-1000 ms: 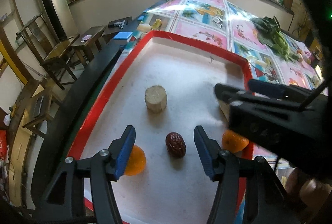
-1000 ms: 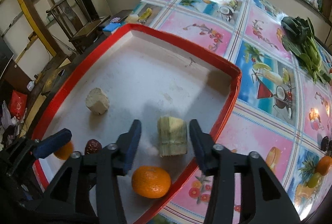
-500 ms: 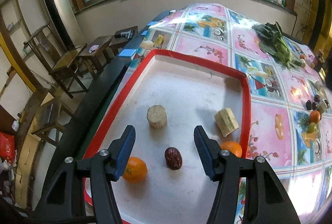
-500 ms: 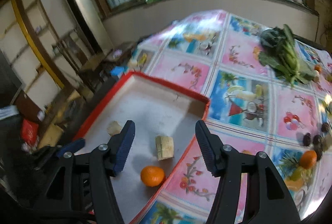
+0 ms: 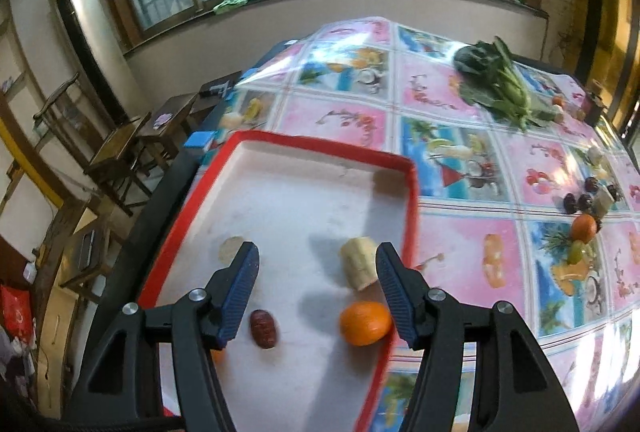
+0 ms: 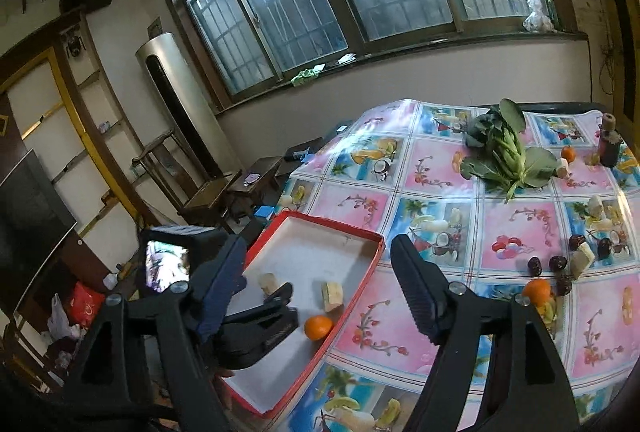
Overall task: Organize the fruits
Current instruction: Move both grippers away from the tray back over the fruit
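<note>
Right wrist view: right gripper (image 6: 316, 288) jaws, just widened, empty, between loads.
Left gripper (image 5: 316, 292) half-open, empty; next, round orange tangerine (image 6: 537, 291) at three o'clock, for red-rimmed white tray (image 6: 356, 232).

Left gripper (image 5: 316, 290) tilted steeply down, jaws apart, nothing between pads; right gripper (image 6: 316, 286) angled shallower, jaws just been opening, wide, empty.

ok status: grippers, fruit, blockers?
Left gripper open, empty, over red tray. Right gripper empty, jaws just opening. Orange, date in tray; loose fruit on tablecloth. Nothing blocking.
</note>
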The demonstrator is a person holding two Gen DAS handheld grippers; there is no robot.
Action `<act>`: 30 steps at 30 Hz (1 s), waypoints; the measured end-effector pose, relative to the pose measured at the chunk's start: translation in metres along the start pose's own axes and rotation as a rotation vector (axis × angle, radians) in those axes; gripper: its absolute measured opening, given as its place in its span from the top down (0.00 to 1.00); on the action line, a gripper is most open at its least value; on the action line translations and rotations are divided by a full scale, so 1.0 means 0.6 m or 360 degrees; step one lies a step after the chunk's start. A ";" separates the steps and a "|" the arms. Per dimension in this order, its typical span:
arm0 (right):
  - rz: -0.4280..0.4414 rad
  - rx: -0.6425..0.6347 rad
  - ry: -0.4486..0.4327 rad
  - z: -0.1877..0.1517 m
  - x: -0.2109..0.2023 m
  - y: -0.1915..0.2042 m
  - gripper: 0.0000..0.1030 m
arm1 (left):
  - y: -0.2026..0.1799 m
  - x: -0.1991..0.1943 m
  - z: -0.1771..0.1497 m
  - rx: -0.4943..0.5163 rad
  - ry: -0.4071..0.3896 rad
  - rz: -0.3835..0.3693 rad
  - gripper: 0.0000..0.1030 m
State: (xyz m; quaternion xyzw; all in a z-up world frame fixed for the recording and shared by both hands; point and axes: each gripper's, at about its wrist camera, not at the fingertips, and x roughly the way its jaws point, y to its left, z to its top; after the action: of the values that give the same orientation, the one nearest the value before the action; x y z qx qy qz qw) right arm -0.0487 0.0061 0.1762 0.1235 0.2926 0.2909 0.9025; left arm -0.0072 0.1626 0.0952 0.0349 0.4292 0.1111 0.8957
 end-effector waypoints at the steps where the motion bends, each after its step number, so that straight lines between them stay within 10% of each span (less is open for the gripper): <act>1: -0.0005 -0.0004 -0.0003 -0.001 -0.003 -0.004 0.27 | -0.007 -0.001 0.000 0.0007 -0.0002 -0.0009 0.41; 11: -0.0280 0.0080 -0.0004 -0.026 -0.045 -0.117 0.27 | -0.130 0.011 0.006 0.0197 0.0054 -0.0491 0.40; 16: -0.0559 0.0183 0.0240 -0.106 -0.035 -0.242 0.27 | -0.200 0.020 0.003 0.0366 0.0091 -0.0691 0.40; 30: -0.0606 0.0231 0.0441 -0.158 0.024 -0.335 0.27 | -0.237 0.068 0.005 0.0394 0.0193 -0.0812 0.40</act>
State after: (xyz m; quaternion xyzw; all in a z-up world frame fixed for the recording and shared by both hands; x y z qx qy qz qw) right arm -0.0051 -0.1415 0.0149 0.0895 0.4518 0.1080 0.8810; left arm 0.0441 0.0335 0.0434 0.0283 0.4871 -0.1692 0.8564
